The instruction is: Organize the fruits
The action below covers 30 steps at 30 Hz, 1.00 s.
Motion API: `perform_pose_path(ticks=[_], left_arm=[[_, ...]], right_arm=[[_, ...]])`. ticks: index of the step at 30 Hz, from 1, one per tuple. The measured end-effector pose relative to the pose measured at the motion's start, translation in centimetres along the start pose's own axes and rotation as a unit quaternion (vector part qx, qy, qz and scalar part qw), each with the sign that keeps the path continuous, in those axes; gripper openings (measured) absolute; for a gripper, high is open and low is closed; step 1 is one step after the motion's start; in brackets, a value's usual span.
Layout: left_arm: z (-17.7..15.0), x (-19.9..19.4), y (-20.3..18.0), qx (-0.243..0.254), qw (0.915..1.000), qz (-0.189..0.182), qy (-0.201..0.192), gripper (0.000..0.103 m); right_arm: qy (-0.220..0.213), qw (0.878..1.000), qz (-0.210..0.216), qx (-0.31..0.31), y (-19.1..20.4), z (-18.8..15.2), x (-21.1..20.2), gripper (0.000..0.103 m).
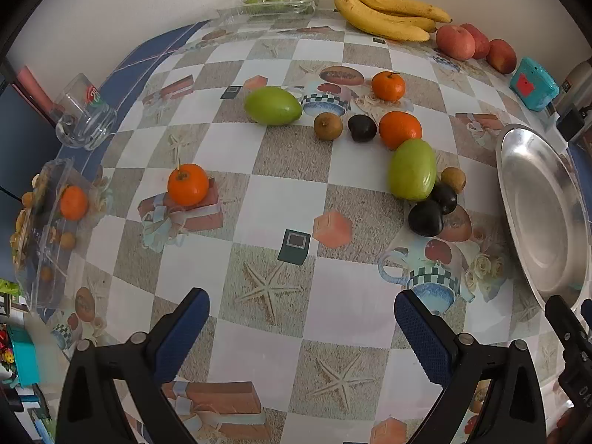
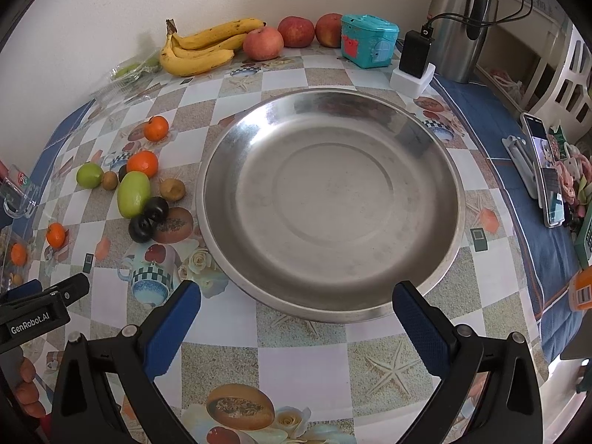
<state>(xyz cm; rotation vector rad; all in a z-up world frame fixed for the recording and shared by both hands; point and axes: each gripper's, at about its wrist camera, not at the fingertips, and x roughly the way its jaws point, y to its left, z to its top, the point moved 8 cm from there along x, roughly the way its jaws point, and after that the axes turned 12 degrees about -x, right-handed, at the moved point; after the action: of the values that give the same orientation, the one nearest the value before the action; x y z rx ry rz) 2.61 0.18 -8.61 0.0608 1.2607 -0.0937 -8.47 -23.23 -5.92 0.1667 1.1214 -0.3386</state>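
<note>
My left gripper (image 1: 301, 318) hangs with its jaws wide apart over bare tablecloth, holding nothing, and my right gripper (image 2: 296, 309) is just as spread and just as empty, poised at the near rim of the steel plate (image 2: 440, 170). I take the plate as the collecting place: nothing lies in it, and every loose fruit sits on the cloth to its left, so the sorting has not yet begun.

Closest to the plate's left rim lie two dark plums (image 2: 148, 220), touching each other, with a small brown fruit (image 2: 172, 189) just beyond them. A long green mango (image 2: 133, 194) leans against the plums on the side away from the plate, and an orange (image 2: 142, 163) sits just behind it. Farther left of the plate are a second green mango (image 1: 273, 106), a kiwi-brown fruit (image 1: 328, 126), another dark plum (image 1: 362, 128), and a tangerine (image 1: 387, 86). One orange (image 1: 188, 184) stands alone, well apart from the plate. The bananas (image 2: 201, 46) and apples (image 2: 296, 33) rest against the wall behind the plate.

From my left gripper the plum cluster lies ahead and to the right, near the plate's edge; it looks like the easiest first pick. I judge the mango will need nearly the full jaw spread.
</note>
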Motion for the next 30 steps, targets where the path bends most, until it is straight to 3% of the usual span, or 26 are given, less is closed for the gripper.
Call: perform_pose_path(ticks=[30], left_arm=[[-0.33, 0.19, 0.09, 0.001, 1.0000, 0.002, 0.002, 0.102]], right_arm=[[0.000, 1.000, 0.001, 0.000, -0.06, -0.03, 0.02, 0.103]])
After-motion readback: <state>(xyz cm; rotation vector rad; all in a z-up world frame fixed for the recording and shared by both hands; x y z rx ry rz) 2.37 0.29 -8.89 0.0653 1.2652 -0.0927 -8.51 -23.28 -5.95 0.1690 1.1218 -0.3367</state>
